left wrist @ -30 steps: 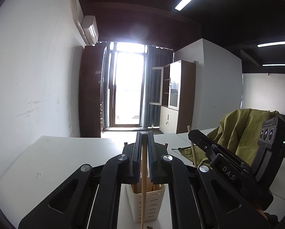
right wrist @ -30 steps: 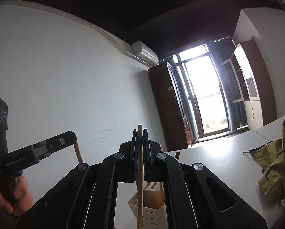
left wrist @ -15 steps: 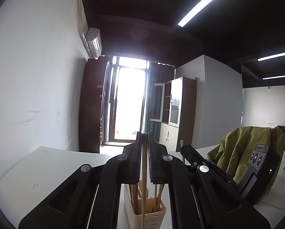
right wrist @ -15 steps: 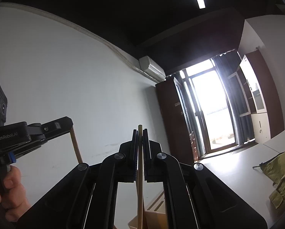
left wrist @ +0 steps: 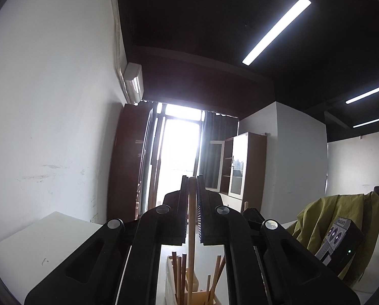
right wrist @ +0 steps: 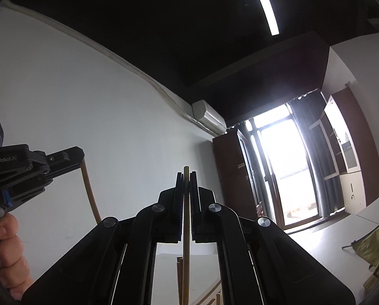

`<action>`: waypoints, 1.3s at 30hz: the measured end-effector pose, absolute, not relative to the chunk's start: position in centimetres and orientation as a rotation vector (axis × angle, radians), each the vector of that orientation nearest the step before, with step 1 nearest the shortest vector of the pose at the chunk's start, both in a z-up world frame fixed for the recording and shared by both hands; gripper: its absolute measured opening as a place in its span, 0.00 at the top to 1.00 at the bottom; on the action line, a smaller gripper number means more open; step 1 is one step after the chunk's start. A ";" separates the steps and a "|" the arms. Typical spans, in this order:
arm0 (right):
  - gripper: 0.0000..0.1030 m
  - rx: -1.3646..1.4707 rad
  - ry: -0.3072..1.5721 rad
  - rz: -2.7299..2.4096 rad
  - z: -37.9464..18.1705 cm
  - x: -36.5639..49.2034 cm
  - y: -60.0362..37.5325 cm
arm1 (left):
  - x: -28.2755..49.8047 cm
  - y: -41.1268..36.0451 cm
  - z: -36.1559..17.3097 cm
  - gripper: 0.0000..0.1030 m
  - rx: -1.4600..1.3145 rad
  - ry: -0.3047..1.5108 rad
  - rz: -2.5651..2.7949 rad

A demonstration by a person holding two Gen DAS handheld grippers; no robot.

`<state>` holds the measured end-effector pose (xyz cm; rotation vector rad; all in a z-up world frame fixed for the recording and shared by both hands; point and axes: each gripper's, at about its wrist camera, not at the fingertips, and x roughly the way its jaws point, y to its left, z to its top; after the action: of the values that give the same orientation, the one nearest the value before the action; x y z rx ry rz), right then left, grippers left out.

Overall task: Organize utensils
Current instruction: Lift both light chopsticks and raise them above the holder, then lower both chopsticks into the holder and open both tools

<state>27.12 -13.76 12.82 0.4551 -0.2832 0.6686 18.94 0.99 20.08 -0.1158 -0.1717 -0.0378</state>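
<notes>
Each claw pinches one wooden chopstick upright: the left claw (left wrist: pixel 191 193) holds its chopstick (left wrist: pixel 191 241) right over the cream holder (left wrist: pixel 170 287) on the white bench (left wrist: pixel 49 241). The right claw (right wrist: pixel 186 188) holds another chopstick (right wrist: pixel 186 241). Several sticks already stand inside; these two are not yet dropped in.

In my right wrist view I can read "GenRobot.AI" in pale letters on the black body of my left gripper (right wrist: pixel 62 161), which reaches in from the left edge. In my left wrist view the dark box of my right gripper (left wrist: pixel 249 212) carries a small label near its top corner, but the print is too small for me to make out. I find no other words, numbers or signs to read.
</notes>
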 end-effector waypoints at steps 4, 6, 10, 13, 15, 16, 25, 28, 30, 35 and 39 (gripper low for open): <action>0.95 0.454 -0.310 0.647 12.5 27.9 -13.8 | 19.8 1.0 19.8 0.95 -0.122 -0.174 -0.033; 0.95 0.444 -0.319 0.628 12.1 28.1 -13.5 | 20.0 1.1 19.6 0.95 -0.117 -0.175 -0.025; 0.95 0.464 -0.312 0.629 11.4 29.2 -13.4 | 21.1 1.2 19.0 0.95 -0.101 -0.159 0.001; 0.95 0.452 -0.311 0.624 11.0 29.6 -13.1 | 22.0 1.6 18.6 0.95 -0.102 -0.138 0.006; 0.95 0.433 -0.309 0.620 10.9 29.7 -12.8 | 22.7 1.7 18.2 0.95 -0.103 -0.111 0.001; 0.95 0.433 -0.309 0.618 10.8 29.8 -12.7 | 23.0 1.7 18.0 0.95 -0.105 -0.099 -0.002; 0.95 0.411 -0.274 0.621 9.8 30.0 -12.1 | 25.8 1.7 16.3 0.95 -0.081 0.045 -0.010; 0.95 0.406 -0.264 0.626 9.5 30.1 -12.0 | 26.4 2.0 15.7 0.94 -0.080 0.085 -0.007; 0.95 0.402 -0.254 0.629 9.3 30.1 -11.8 | 26.6 2.4 15.3 0.94 -0.092 0.111 -0.008; 0.95 0.406 -0.217 0.629 8.7 30.4 -11.6 | 27.0 3.1 14.0 0.94 -0.114 0.156 -0.028; 0.95 0.397 -0.200 0.635 8.1 30.3 -11.5 | 27.5 3.4 13.2 0.94 -0.119 0.189 -0.034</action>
<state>30.32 -11.50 8.06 0.3970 -0.2003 0.6346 27.49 3.35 13.17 -0.1189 0.1895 -0.0335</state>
